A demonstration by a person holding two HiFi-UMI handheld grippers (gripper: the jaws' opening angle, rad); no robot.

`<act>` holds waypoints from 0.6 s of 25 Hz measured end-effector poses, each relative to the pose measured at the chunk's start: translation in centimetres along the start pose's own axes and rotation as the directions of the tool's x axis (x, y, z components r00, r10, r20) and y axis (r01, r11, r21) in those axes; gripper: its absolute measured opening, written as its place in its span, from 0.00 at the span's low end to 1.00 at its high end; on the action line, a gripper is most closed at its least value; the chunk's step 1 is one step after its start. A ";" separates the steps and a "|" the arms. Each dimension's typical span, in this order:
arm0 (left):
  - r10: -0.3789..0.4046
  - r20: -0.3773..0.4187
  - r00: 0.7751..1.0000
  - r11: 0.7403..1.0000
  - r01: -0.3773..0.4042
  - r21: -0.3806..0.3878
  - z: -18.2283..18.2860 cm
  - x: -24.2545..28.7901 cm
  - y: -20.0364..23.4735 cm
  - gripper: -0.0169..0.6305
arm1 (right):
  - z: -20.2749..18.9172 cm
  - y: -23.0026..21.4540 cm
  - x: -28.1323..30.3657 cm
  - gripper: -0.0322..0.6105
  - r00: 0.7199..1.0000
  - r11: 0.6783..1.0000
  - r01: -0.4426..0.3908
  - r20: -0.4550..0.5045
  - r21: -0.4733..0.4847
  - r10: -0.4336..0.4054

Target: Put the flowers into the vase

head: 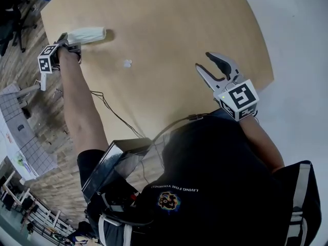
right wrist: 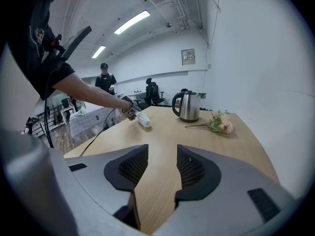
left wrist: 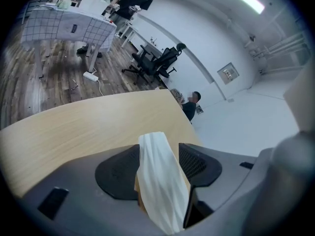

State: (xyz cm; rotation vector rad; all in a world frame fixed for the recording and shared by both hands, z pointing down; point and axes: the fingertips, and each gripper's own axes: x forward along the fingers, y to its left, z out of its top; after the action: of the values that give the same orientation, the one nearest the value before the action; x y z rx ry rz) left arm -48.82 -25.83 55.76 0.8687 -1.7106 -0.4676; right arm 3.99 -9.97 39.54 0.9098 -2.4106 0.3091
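Observation:
A white ribbed vase lies on its side near the left edge of the round wooden table. My left gripper is at its base end. In the left gripper view the vase runs between the two jaws of this gripper, with a gap beside the right pad, so the jaws stand open around it. The pink flowers lie on the far side of the table. My right gripper hovers open and empty over the table's right part, its jaws pointing across the tabletop.
A steel kettle stands beside the flowers. A small white scrap lies mid-table. Black cables hang off the near left table edge. Beyond the table are office chairs, a grid-cloth table and people.

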 end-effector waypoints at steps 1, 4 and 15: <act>0.003 -0.005 1.000 1.000 -0.003 0.000 -0.1 0.2 0.0 0.39 | 0.0 -0.1 0.1 0.30 1.000 1.000 0.001 -0.002 0.000 -0.001; 0.011 -0.010 1.000 1.000 -0.011 -0.012 -0.2 0.8 0.4 0.39 | -0.2 -0.3 0.3 0.30 1.000 1.000 0.004 -0.007 0.002 -0.004; -0.023 -0.031 0.999 0.999 0.022 -0.027 -0.6 2.1 0.0 0.39 | -0.6 -0.6 1.0 0.30 1.000 1.000 0.002 -0.030 -0.001 -0.002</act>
State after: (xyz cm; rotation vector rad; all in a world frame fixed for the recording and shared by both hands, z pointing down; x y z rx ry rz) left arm -48.48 -27.36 57.32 0.8726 -1.6644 -0.4884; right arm 4.02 -10.69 40.60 0.9005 -2.3817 0.3183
